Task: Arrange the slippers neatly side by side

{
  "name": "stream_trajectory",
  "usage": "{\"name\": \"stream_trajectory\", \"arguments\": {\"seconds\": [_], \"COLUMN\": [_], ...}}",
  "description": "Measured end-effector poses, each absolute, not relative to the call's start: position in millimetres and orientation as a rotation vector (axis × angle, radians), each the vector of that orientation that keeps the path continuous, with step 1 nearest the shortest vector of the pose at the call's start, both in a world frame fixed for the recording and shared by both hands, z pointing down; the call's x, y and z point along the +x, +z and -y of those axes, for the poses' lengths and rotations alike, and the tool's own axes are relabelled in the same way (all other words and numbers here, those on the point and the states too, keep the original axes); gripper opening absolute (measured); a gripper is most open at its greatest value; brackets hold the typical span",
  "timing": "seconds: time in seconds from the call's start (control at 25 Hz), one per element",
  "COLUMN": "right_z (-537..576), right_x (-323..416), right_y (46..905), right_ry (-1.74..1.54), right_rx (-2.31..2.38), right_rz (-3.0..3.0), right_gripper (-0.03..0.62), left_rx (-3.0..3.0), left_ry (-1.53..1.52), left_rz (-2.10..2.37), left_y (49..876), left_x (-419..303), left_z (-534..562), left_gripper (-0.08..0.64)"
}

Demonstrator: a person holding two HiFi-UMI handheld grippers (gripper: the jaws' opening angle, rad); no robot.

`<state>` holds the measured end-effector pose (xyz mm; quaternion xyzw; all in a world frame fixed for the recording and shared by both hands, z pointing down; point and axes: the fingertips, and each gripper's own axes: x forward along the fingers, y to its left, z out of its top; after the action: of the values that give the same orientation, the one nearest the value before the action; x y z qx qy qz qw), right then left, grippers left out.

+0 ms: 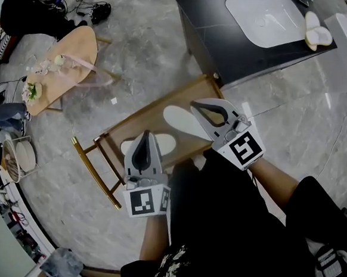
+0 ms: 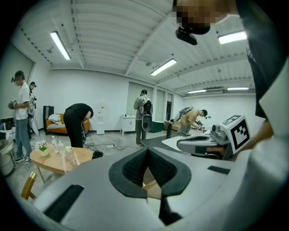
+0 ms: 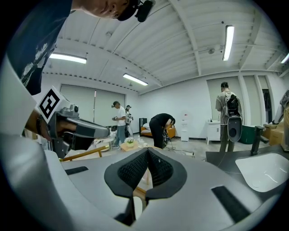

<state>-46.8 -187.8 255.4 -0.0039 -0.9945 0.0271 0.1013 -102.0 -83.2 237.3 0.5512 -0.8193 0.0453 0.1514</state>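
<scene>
Two white slippers lie on a low wooden rack [image 1: 134,121] on the marble floor. One slipper [image 1: 176,118] lies toward the right. The other slipper [image 1: 166,144] lies nearer me, partly covered by my left gripper [image 1: 145,137]. That gripper hovers over it, shut and empty. My right gripper [image 1: 197,107] is above the first slipper's right end, also shut with nothing in it. In the gripper views both pairs of jaws point out across the room, pads together: left gripper [image 2: 148,155], right gripper [image 3: 148,157]. The slippers do not show in either of these views.
A black table [image 1: 206,24] with a white basin [image 1: 263,19] stands behind the rack. A small round wooden table [image 1: 69,58] with flowers is at the left, a basket [image 1: 19,156] below it. Several people stand or bend across the room [image 2: 76,122].
</scene>
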Motion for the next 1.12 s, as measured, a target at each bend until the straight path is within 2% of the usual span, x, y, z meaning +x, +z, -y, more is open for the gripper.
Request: {"name": "stream_trajectory", "arguments": {"seconds": [0.52,0.6,0.68,1.12], "right_z": [206.0,204.2,202.3,190.1], "right_x": [-30.9,-32.5,-35.8,-41.1], "right_y": [285.0,297.3,313.2,395.1], "right_ry": [0.089,0.103,0.121,0.134], "right_rx": [0.027,0.024,0.020,-0.052], "right_rz": [2.880,2.854,2.821,2.644], "right_gripper": [-0.006,0.013,0.070,0.107], "left_rx": [1.529,1.515,1.498,1.437], "left_ry": [0.149,0.154,0.161,0.125], "left_rz": [2.320,2.288,2.253,2.018], "left_y": [270.5,284.8,303.0,407.4], "left_x": [-85.6,-84.8,-85.1,-64.2], "left_z": [99.9,98.7,96.4,95.7], "left_gripper": [0.002,0.002,0.002,0.002]}}
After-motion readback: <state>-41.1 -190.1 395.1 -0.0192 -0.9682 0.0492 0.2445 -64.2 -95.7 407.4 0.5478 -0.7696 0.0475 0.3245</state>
